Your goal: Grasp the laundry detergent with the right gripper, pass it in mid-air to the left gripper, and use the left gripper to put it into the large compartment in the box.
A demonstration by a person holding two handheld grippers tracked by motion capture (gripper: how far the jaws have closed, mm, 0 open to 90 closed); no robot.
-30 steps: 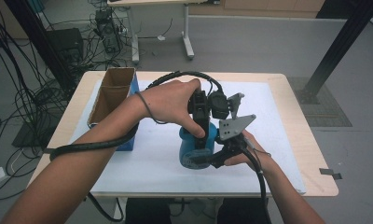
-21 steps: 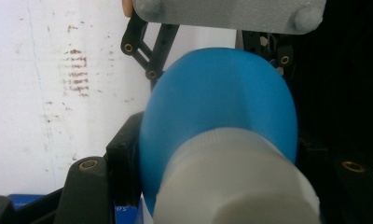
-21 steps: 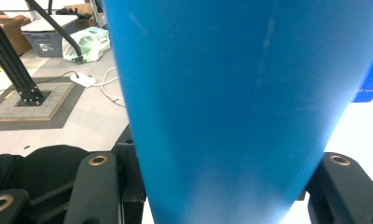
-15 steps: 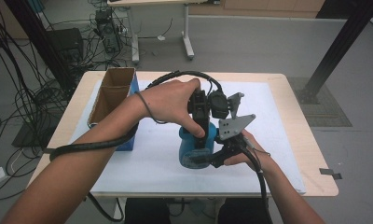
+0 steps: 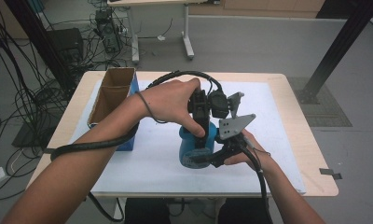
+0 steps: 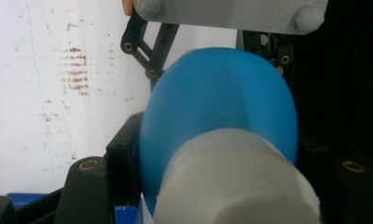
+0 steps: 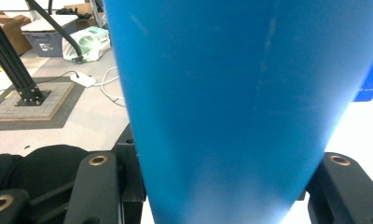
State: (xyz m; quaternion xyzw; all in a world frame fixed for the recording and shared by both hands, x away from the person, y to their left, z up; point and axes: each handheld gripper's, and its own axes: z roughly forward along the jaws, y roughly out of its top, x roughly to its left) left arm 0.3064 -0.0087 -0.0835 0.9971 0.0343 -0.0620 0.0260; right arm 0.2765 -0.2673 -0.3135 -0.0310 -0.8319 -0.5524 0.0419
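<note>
The left gripper [image 5: 201,133] clamps from above on the white screw cap [image 6: 236,182] of a blue plastic bottle [image 5: 194,149], which stands on the white mat [image 5: 278,121] at mid-table. The right gripper [image 5: 212,156] clamps the bottle's body from the side. Well to the left, an open brown cardboard box [image 5: 111,95] with a blue outer wall shows nothing inside.

The high view is evenly lit from overhead, with soft shadows cast on the white mat [image 5: 278,140]. In both gripper views the blue bottle [image 7: 231,107] is rendered blurred and out of focus.
</note>
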